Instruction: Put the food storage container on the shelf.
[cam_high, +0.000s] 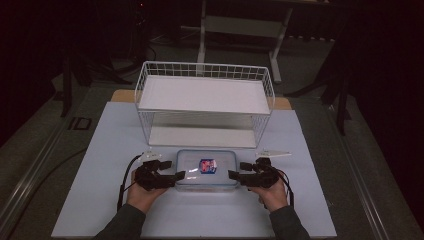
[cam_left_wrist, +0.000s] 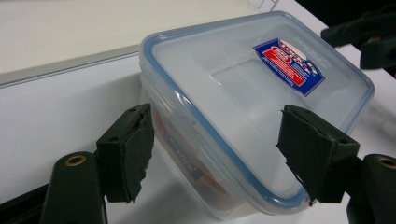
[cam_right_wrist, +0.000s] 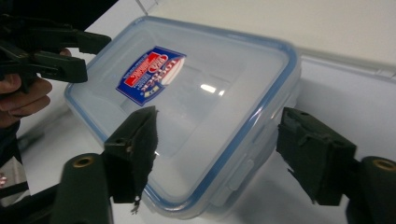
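Both hand-held grippers — left (cam_high: 181, 175), right (cam_high: 234, 174) — gape beside the box (cam_high: 207, 169) ends; close squarely on each end.

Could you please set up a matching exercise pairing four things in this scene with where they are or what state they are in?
Things:
1. plastic box
2. wire rack
3. left gripper
4. right gripper

Places or states:
A. behind the box, at the far part of the white board
B. open at the box's right end
C. lid on, lying between the two grippers
D. open at the box's left end

Pairs: 1-C, 2-A, 3-D, 4-B
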